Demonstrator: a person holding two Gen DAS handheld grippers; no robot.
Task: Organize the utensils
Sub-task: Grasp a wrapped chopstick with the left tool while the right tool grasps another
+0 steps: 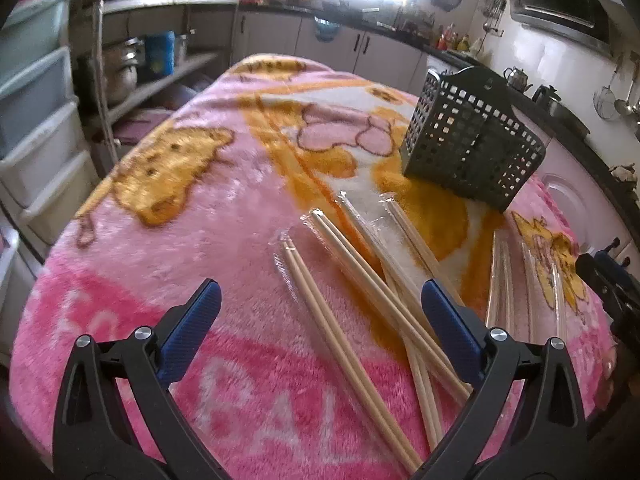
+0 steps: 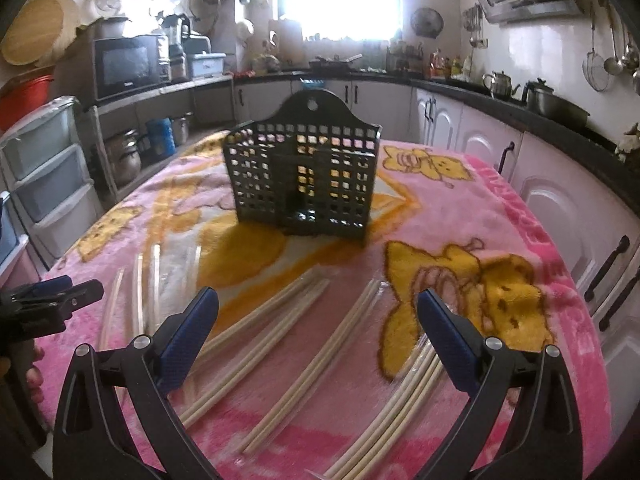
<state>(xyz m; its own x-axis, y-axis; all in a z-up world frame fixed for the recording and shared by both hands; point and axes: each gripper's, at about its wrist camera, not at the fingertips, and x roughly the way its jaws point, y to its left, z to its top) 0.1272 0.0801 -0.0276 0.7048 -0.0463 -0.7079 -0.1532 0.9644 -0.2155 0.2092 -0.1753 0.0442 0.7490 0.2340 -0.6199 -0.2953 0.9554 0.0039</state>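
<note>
Pink fleece, printed with orange and yellow cartoon bears, covers the table that both cameras look across.

From the left wrist view, going left to right: the left gripper hovers low over the blanket with its blue-padded fingers spread wide and nothing between them. Several pairs of wooden chopsticks in clear plastic sleeves lie fanned out on the blanket between and just beyond the fingers, some crossing one another near the right finger. Farther back and to the right stands a dark perforated basket, empty as far as can be seen. More clear-wrapped pairs lie to its near right, and the other gripper shows at the far right edge.

From the right wrist view, left to right: the left gripper pokes in at the left edge. The right gripper is also spread wide, holding nothing. Wrapped chopsticks lie in loose diagonal rows beneath it. The basket stands upright behind them, well apart from the fingers.
</note>
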